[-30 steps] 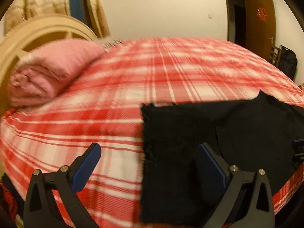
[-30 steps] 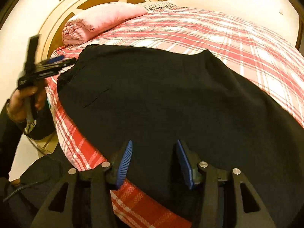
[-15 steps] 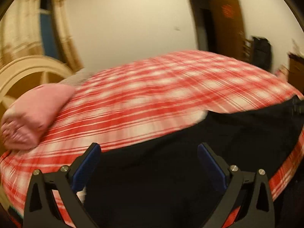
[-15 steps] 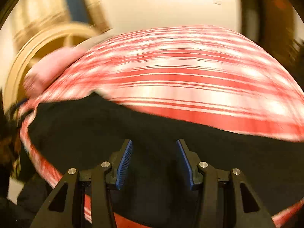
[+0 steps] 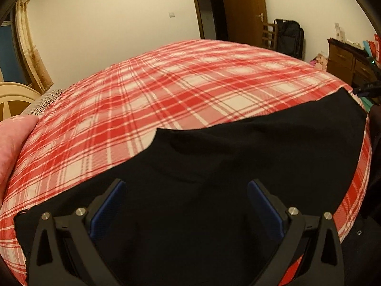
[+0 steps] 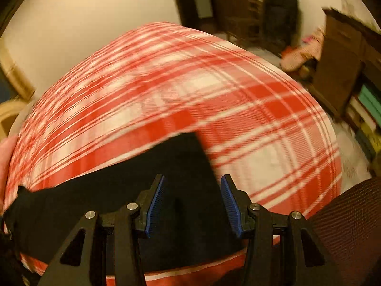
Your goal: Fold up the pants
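Observation:
The black pants [image 5: 238, 157] lie flat along the near edge of the red plaid bed [image 5: 181, 81]. My left gripper [image 5: 185, 205] hovers wide open over the middle of the dark fabric, nothing between its blue pads. In the right wrist view the same pants [image 6: 119, 190] stretch off to the left, one corner pointing up at the centre. My right gripper [image 6: 193, 205] stands open above that end of the cloth, its jaws empty. A tip of the right gripper [image 5: 366, 90] shows at the far right of the left wrist view.
A pink folded blanket [image 5: 12, 143] sits at the left by the cream headboard [image 5: 14, 97]. Beyond the bed stand a wooden door [image 5: 243, 9], a dark bag [image 5: 288, 35] and a brown dresser [image 5: 345, 57]. A dark red mesh surface [image 6: 345, 226] lies at lower right.
Both grippers swung to the right along the bed. The left one now sits over the middle of the pants; the right one moved from the broad part to the pants' right end.

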A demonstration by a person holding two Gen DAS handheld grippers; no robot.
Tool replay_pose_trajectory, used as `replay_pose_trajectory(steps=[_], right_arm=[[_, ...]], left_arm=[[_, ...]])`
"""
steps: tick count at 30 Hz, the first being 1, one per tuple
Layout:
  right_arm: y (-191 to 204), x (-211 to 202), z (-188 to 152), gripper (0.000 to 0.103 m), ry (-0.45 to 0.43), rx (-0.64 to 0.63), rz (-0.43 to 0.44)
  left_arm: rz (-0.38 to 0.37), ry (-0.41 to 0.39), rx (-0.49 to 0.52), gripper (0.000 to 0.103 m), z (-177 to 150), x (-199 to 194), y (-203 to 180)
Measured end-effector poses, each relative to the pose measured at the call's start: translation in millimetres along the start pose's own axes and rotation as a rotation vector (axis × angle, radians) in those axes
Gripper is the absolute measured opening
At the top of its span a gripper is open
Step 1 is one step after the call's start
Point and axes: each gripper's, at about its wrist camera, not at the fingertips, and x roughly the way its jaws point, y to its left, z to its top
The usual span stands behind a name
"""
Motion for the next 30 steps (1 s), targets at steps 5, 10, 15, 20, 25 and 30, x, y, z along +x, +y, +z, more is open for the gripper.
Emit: replay_pose_trajectory(steps=[5, 10, 15, 20, 25, 30], right_arm=[[-22.0, 22.9, 10.0, 0.050, 0.068, 0.027, 0.079], [-14.9, 24.6, 7.7, 0.046, 0.106, -0.014, 0.185], [-18.4, 29.0, 4.8, 0.045, 0.112, -0.032, 0.202], [-14.2, 28.2, 2.8, 0.045, 0.097, -0.048, 0.264], [-13.3, 32.0, 6.9, 0.042, 0.099, -0.044, 0.302], [-25.4, 28.1, 12.9, 0.036, 0.051, -0.011, 0.269]], left_arm=[[0.020, 0.039, 0.014, 0.103, -2.5, 9.9, -8.7], [0.026, 0.048, 0.011, 0.103, -3.1, 11.9, -10.5], [0.019, 0.049, 0.015, 0.103, -4.3, 13.3, -12.1], [0.021, 0.041, 0.010, 0.103, -3.8, 10.8, -12.2], [0.019, 0.044, 0.010, 0.103, -3.3, 11.9, -12.9], [0.017, 0.040, 0.015, 0.103, -2.1, 10.4, -16.1]])
